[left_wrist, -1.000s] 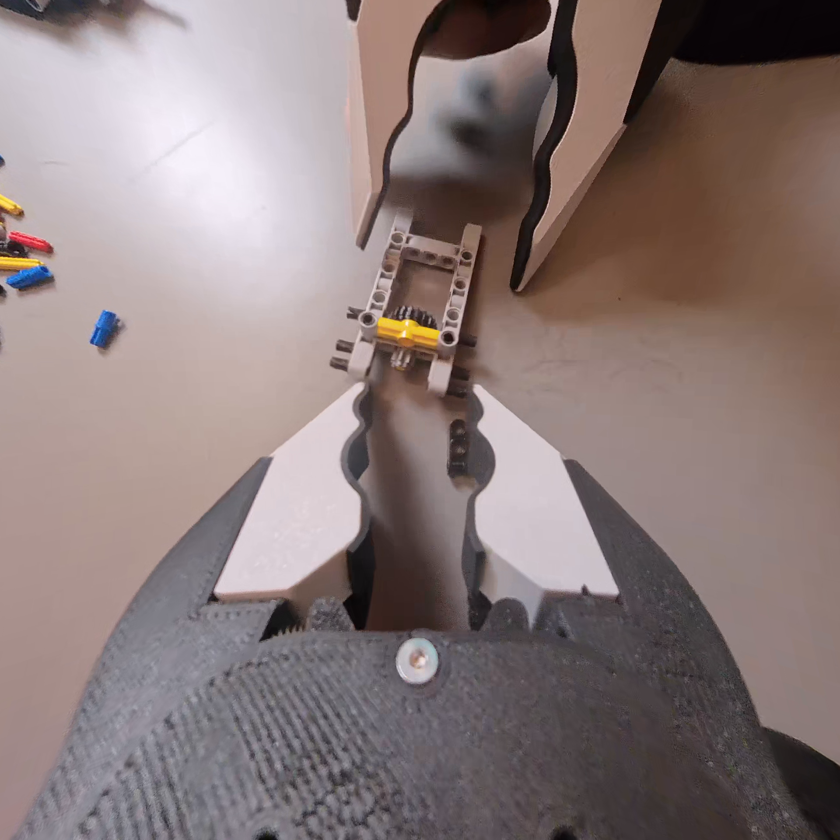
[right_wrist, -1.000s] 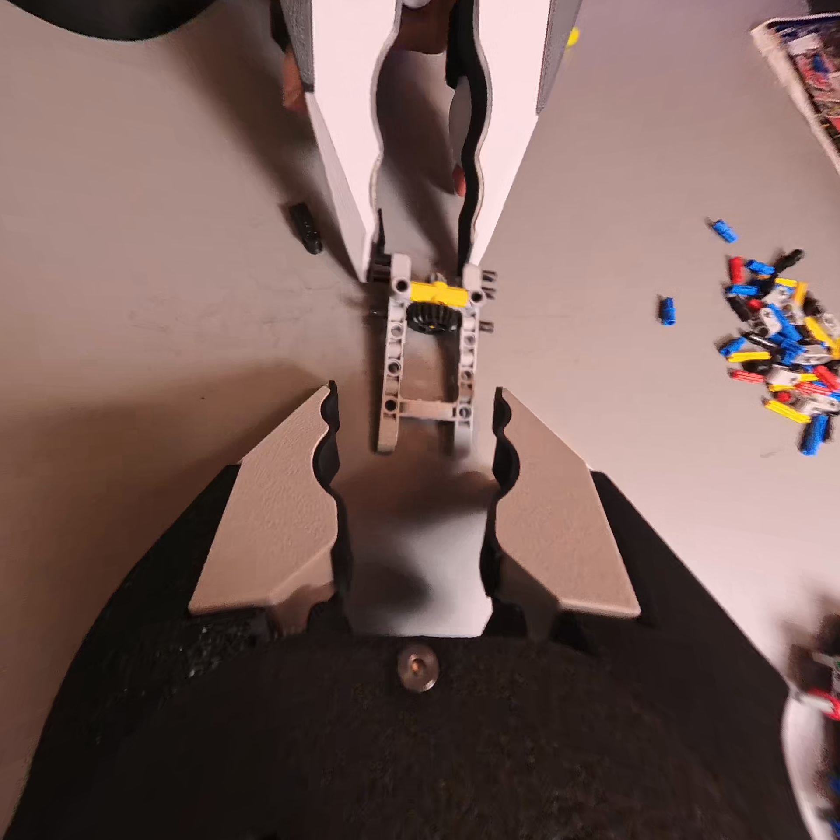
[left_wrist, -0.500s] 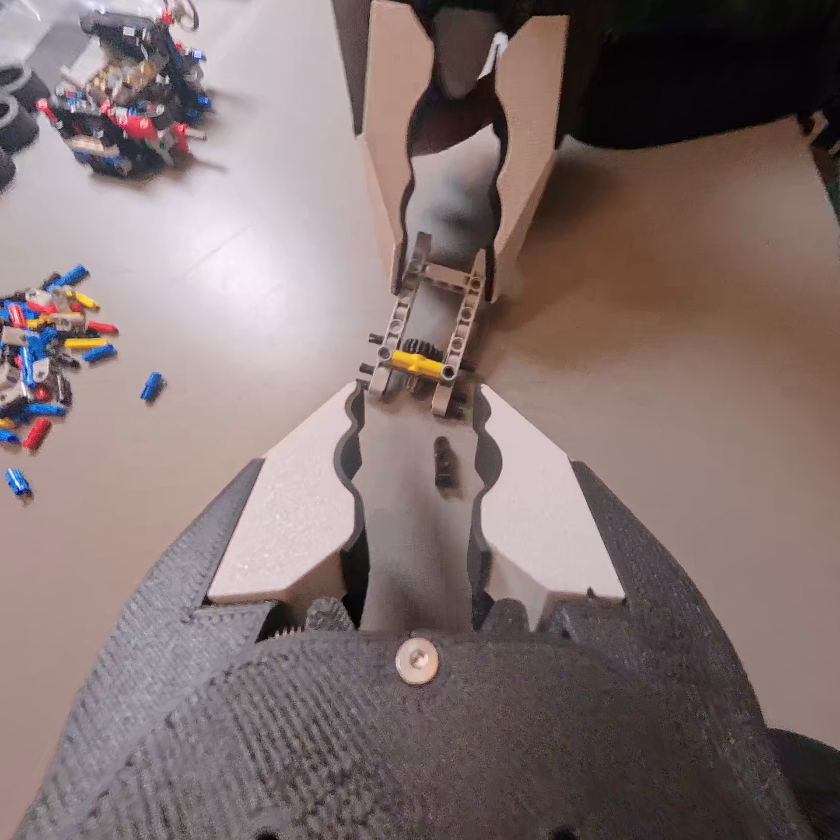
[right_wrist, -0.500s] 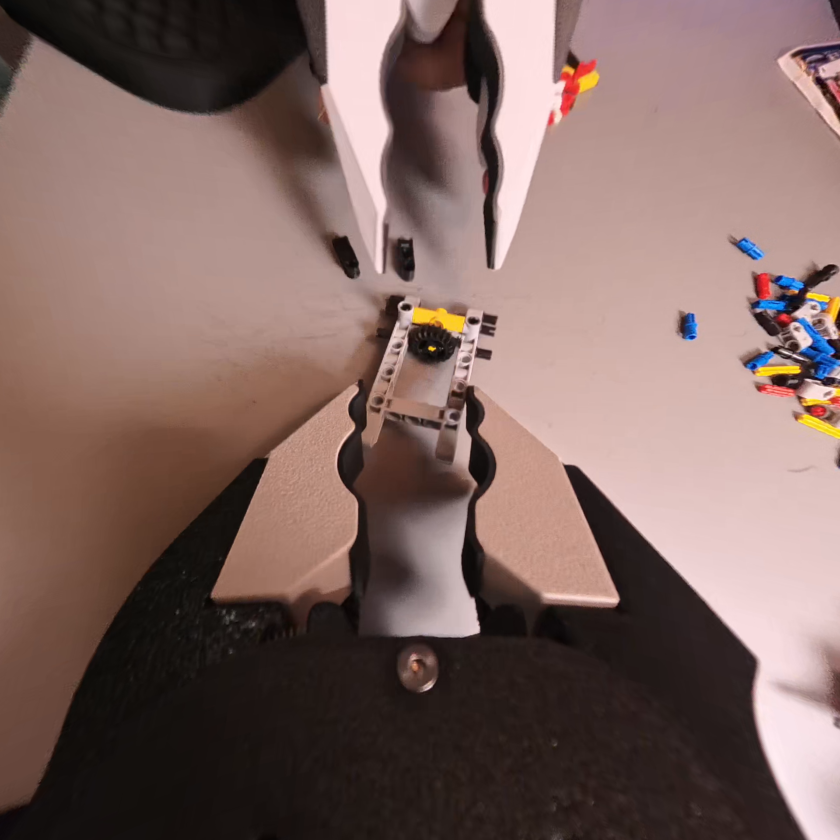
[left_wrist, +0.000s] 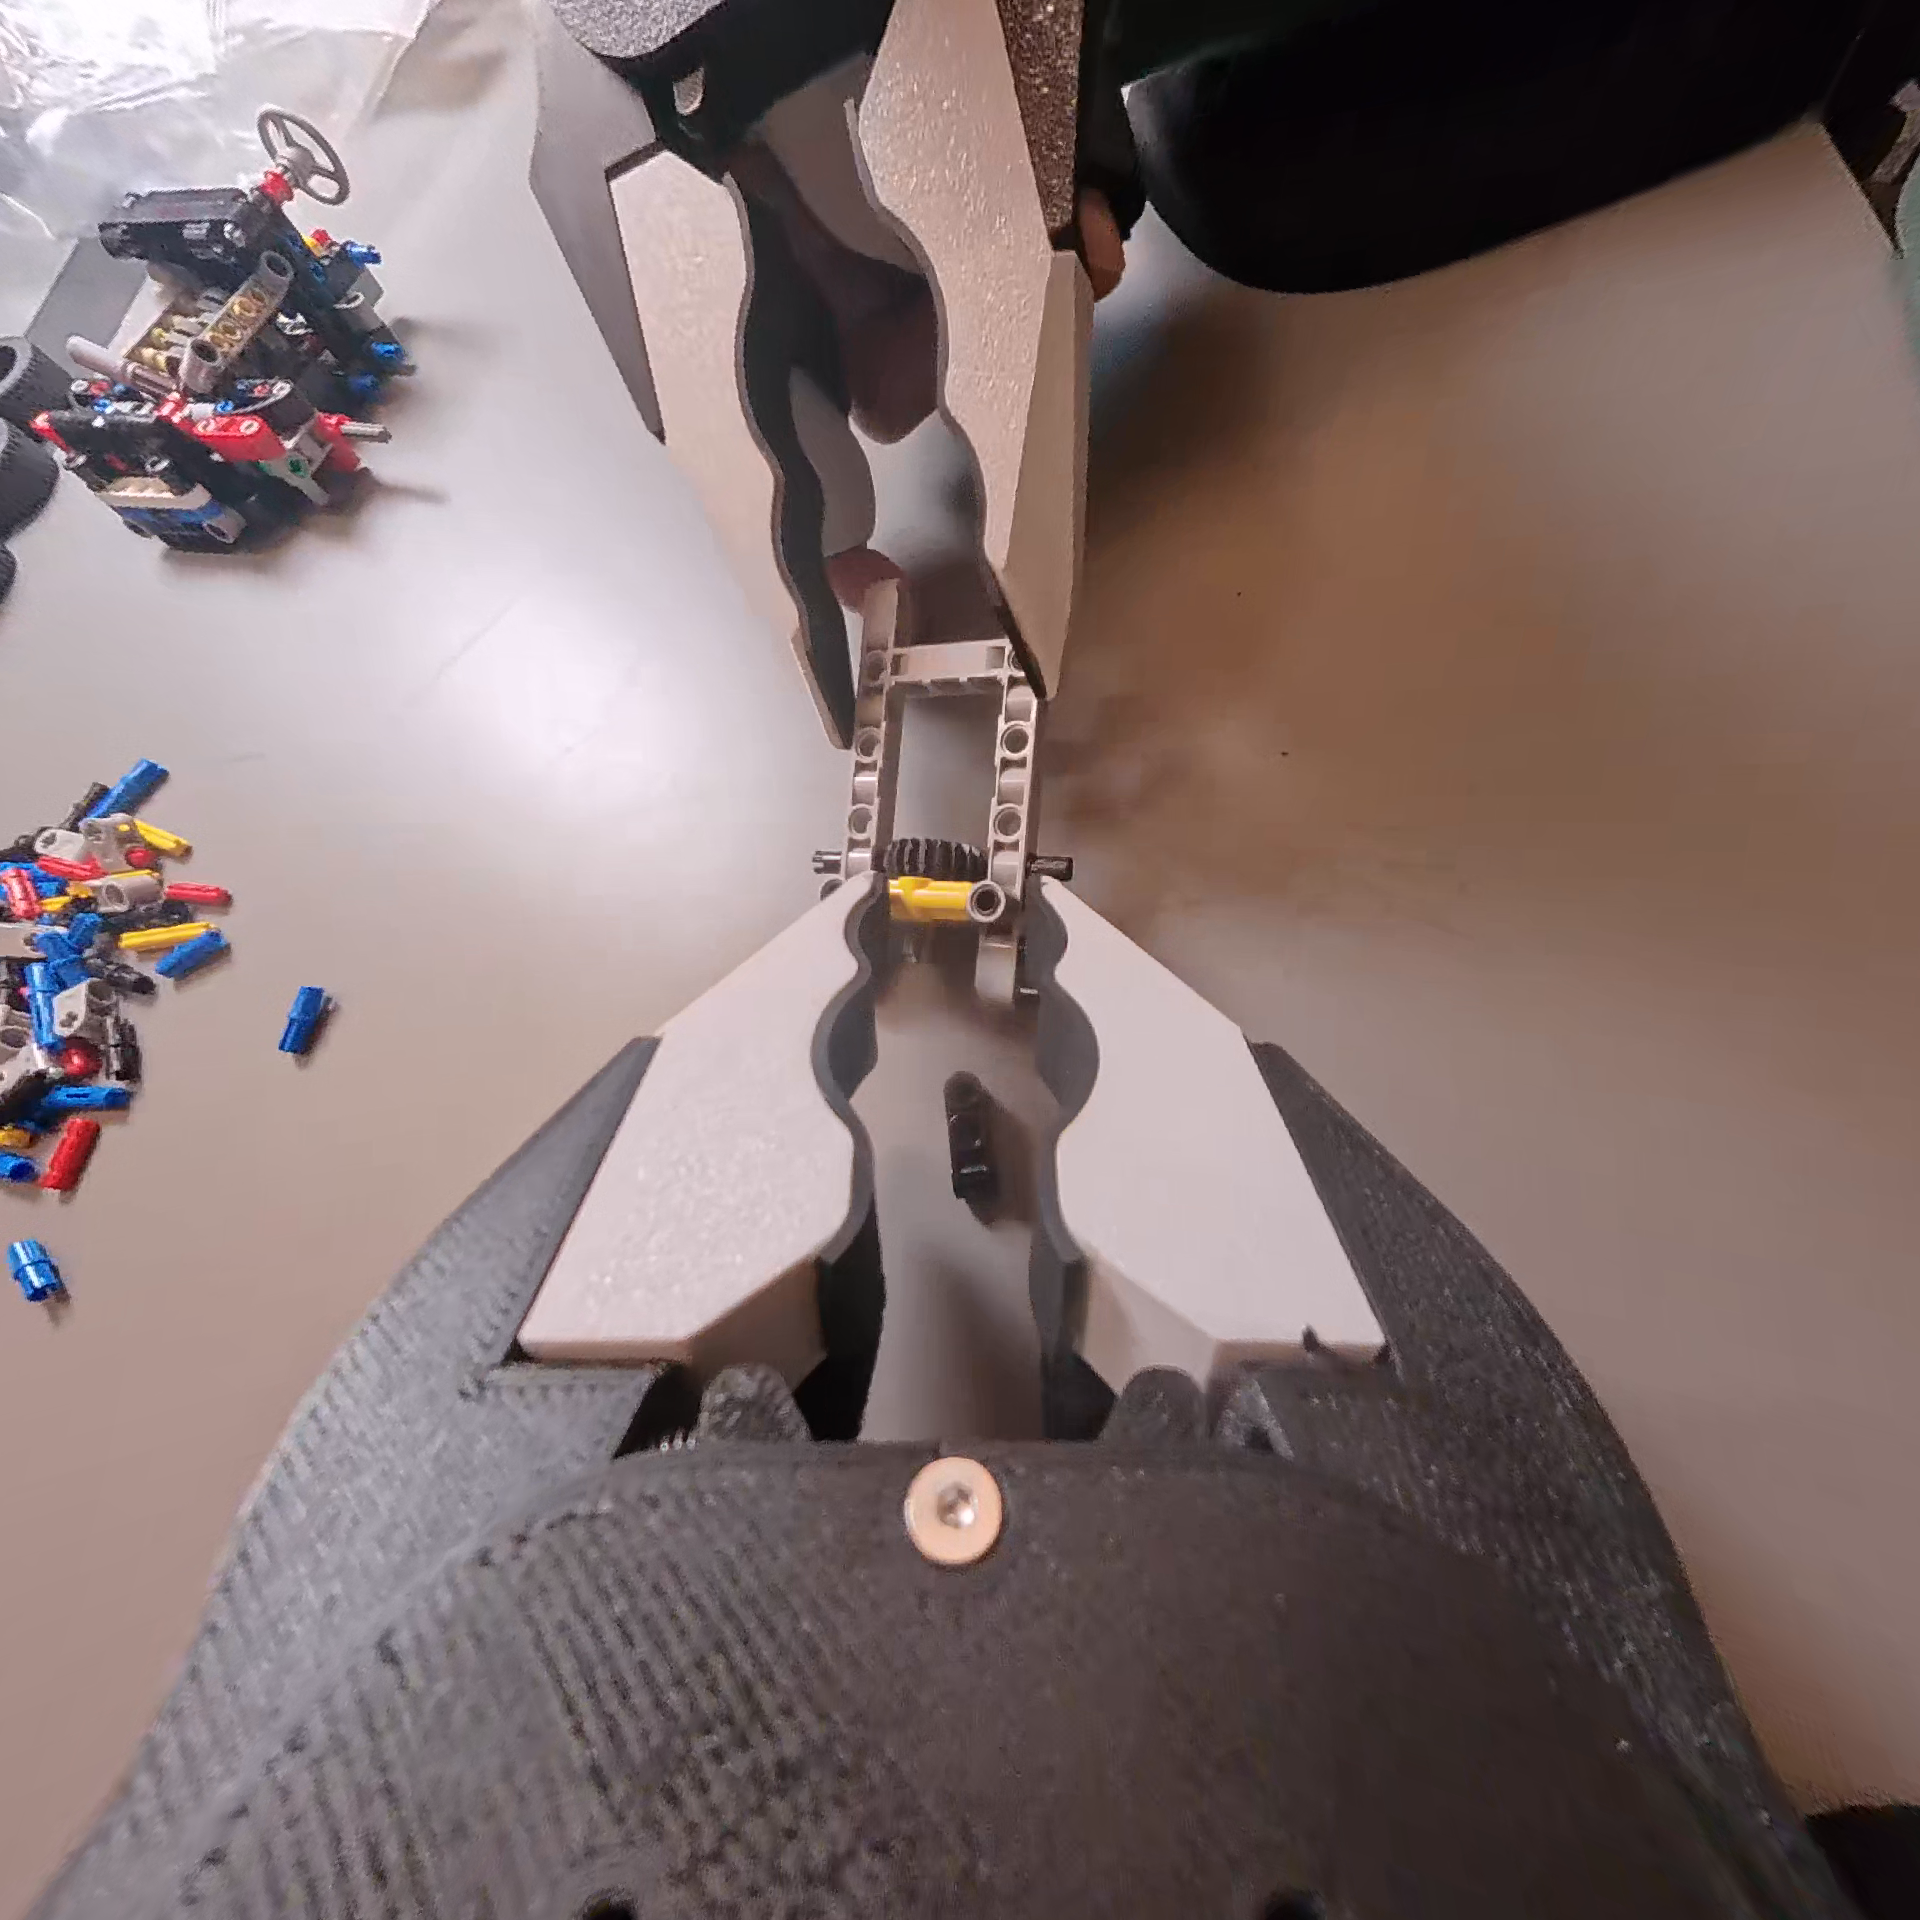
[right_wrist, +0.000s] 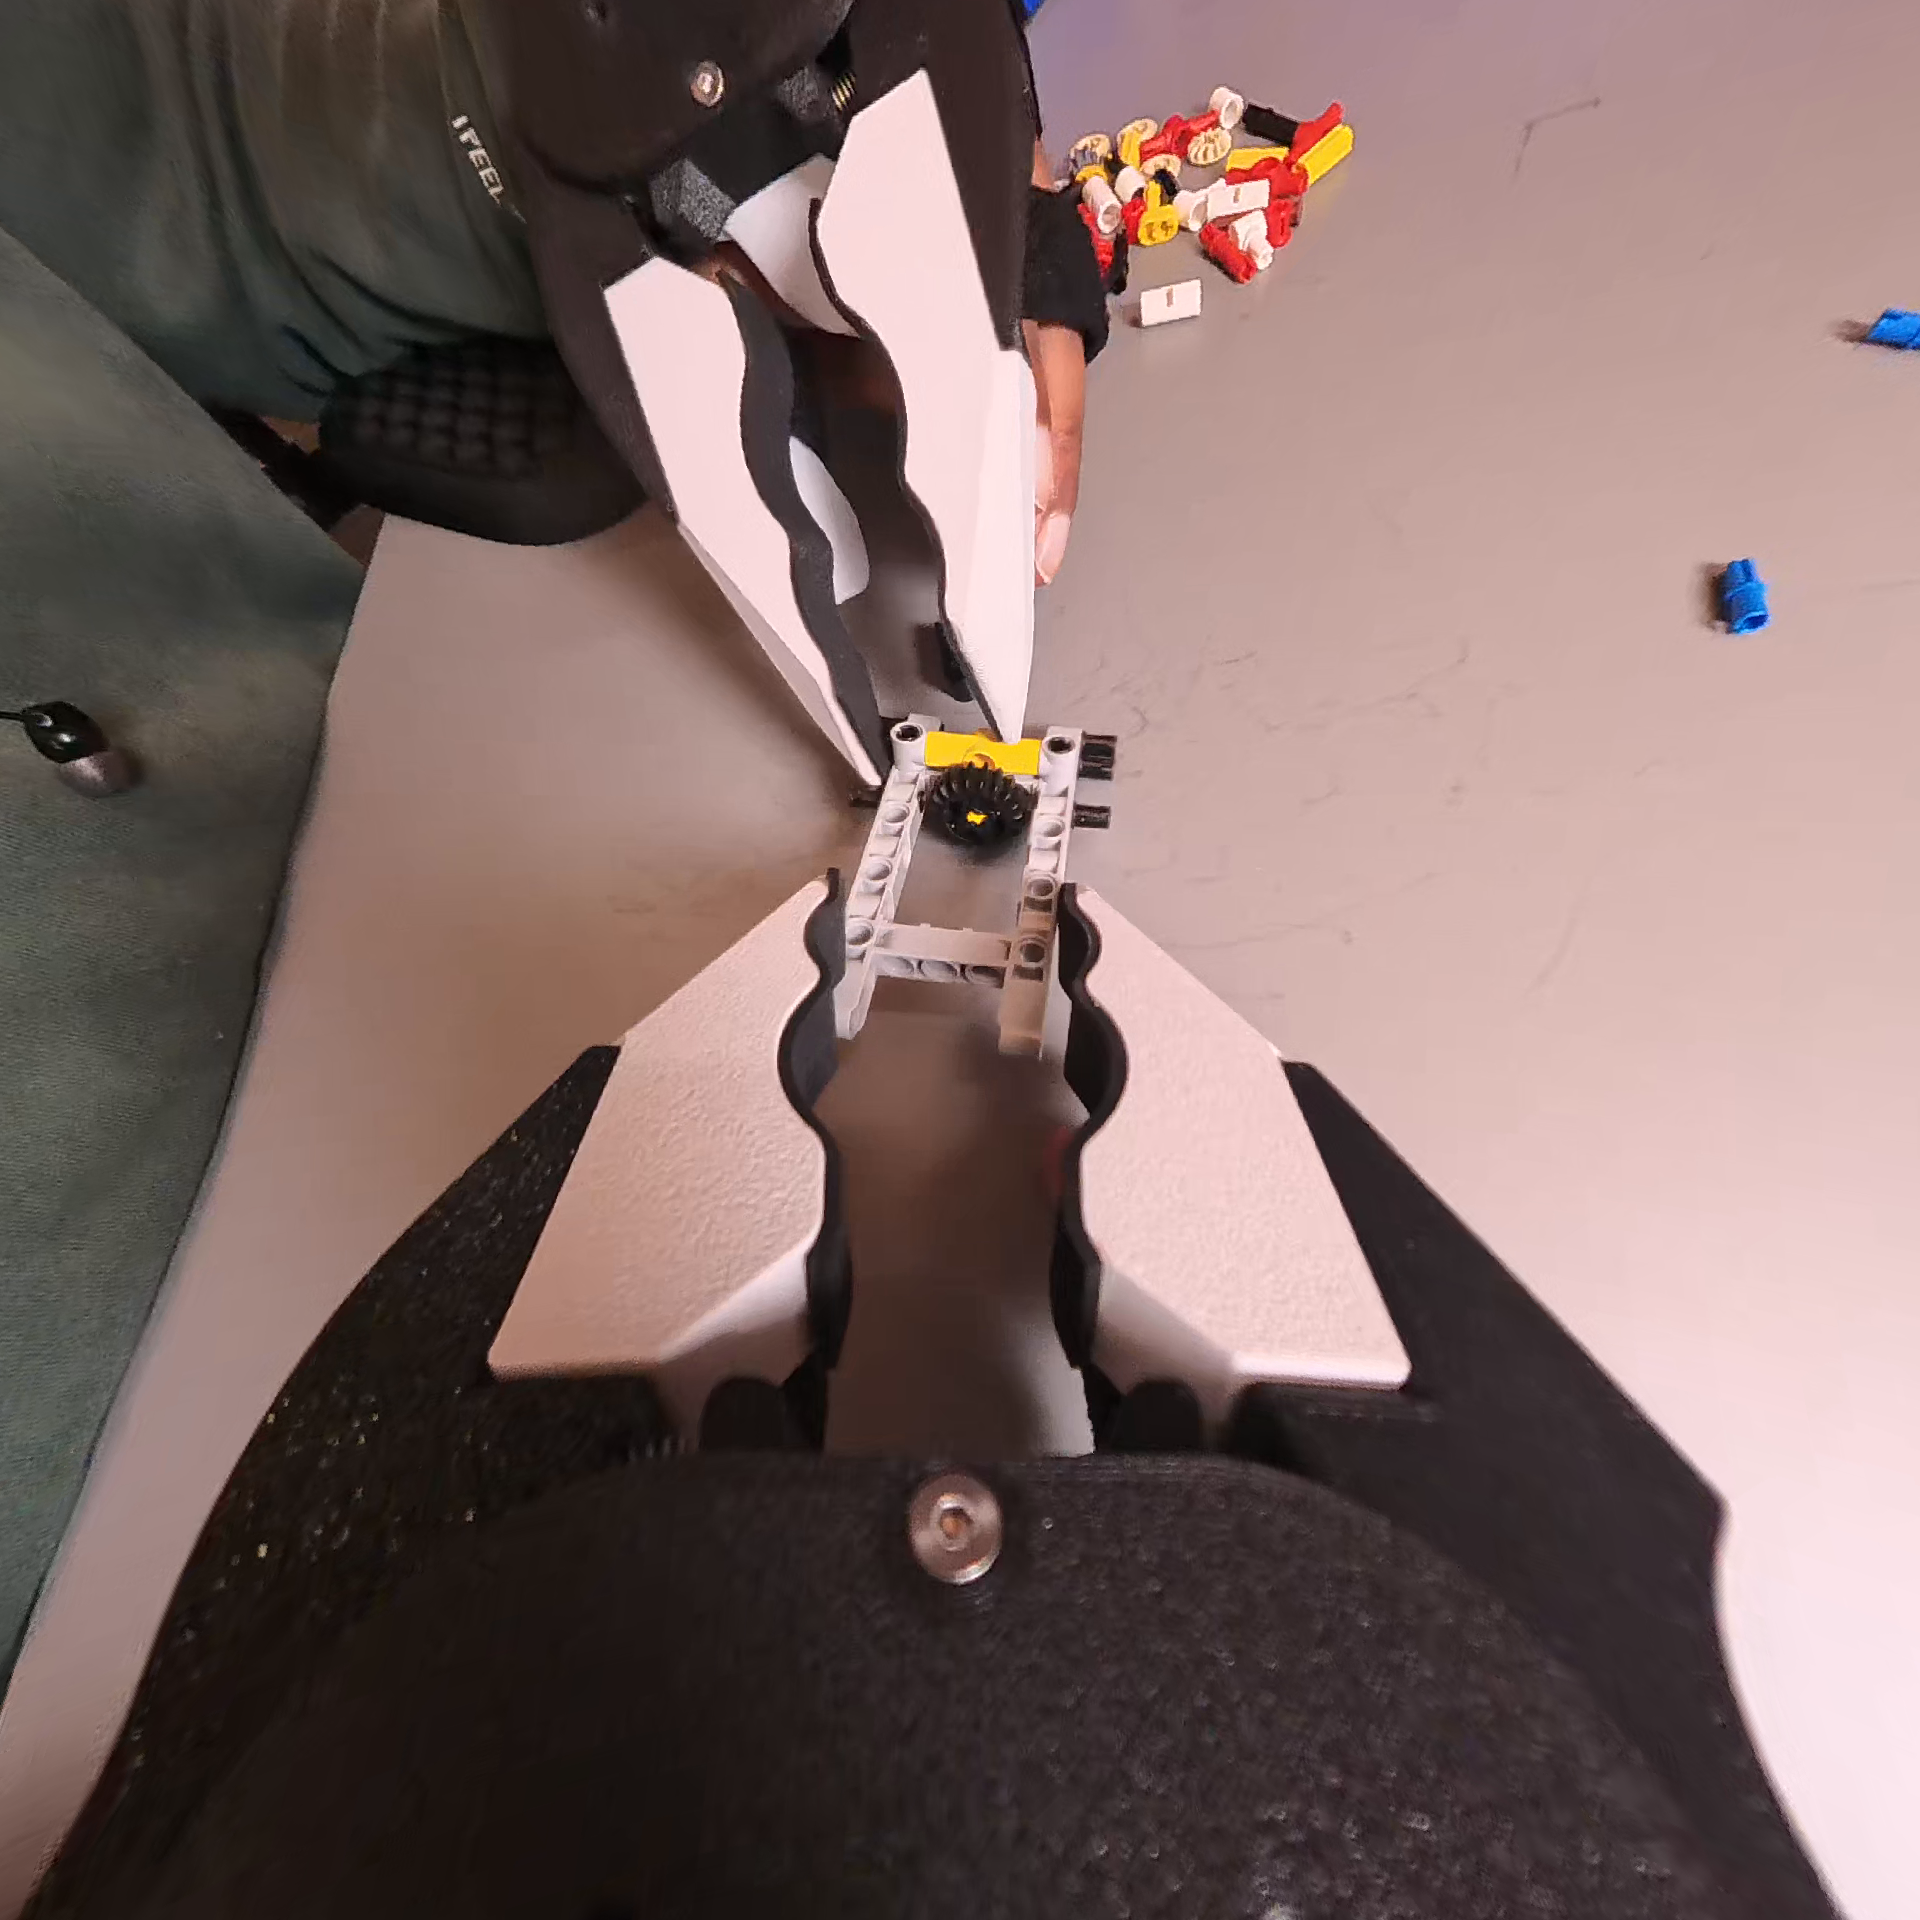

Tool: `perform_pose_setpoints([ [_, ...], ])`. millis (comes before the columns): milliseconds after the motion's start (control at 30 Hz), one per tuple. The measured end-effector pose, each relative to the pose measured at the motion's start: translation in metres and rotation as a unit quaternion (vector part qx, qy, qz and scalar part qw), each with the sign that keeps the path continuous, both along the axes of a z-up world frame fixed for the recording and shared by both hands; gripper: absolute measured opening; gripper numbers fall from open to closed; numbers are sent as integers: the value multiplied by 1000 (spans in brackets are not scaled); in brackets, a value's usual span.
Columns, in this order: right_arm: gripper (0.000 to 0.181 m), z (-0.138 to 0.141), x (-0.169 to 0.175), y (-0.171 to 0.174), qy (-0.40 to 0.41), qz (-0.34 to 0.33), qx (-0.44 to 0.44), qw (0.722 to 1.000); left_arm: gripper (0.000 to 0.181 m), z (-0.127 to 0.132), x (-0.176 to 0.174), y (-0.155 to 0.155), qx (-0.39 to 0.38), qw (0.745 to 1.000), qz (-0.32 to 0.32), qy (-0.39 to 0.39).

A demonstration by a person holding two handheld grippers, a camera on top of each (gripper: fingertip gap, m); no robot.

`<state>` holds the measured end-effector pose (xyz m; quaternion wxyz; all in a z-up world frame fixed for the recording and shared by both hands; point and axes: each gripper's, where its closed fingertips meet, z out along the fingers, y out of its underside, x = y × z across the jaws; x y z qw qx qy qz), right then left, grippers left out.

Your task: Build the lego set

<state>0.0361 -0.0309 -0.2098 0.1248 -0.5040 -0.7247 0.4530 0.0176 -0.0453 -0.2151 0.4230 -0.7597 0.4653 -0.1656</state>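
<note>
A grey lego frame with a black gear and a yellow piece at one end is held between both grippers, low over the table. My left gripper is shut on the gear end. My right gripper is shut on the crossbar end of the frame. Each gripper shows from the front in the other's view: the right one in the left wrist view, the left one in the right wrist view. A loose black pin lies on the table under my left fingers.
A pile of small coloured parts and a partly built model lie to the left in the left wrist view, with a stray blue pin. Another pile and a blue pin show in the right wrist view. The table edge runs along the left. The loose black pin sits 5 cm or so from the ends of my left fingers.
Both grippers moved in on the frame from opposite ends. The right one closed on the crossbar end, then the left fingers narrowed onto the gear end.
</note>
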Motion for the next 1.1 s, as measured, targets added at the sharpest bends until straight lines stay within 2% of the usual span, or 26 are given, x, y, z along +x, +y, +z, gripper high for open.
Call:
perform_pose_setpoints([
  [33, 39, 0, 0, 0, 4, -1, 4, 1000, 22, 1, 0, -1, -7, 1000, 2, -6],
  [167, 42, 4, -2, 2, 55, -2, 61, 997, 5, 6, -3, -2, -53, 997, 16, -46],
  [300, 39, 8, -3, 1, 93, -3, 116, 989, 5, 5, -5, -1, -93, 993, 35, -69],
  [433, 17, 7, -5, 7, 107, -14, 160, 981, 5, 5, -3, -3, -115, 989, 36, -87],
  [567, 0, 7, -5, 8, 111, -18, 154, 982, 10, 5, -6, 0, -105, 990, 49, -79],
  [667, 0, 6, -5, 9, 109, -19, 156, 981, 9, 4, -7, 1, -98, 991, 51, -71],
  [767, 4, 5, -5, 8, 108, -19, 162, 981, 0, 3, -7, 1, -94, 992, 51, -66],
  [967, 17, 13, -4, 9, 118, -26, 163, 979, 0, 4, -10, 2, -90, 992, 56, -64],
  [1100, 25, 7, -3, 8, 104, -20, 203, 973, 2, 8, -14, 3, -84, 992, 60, -66],
])
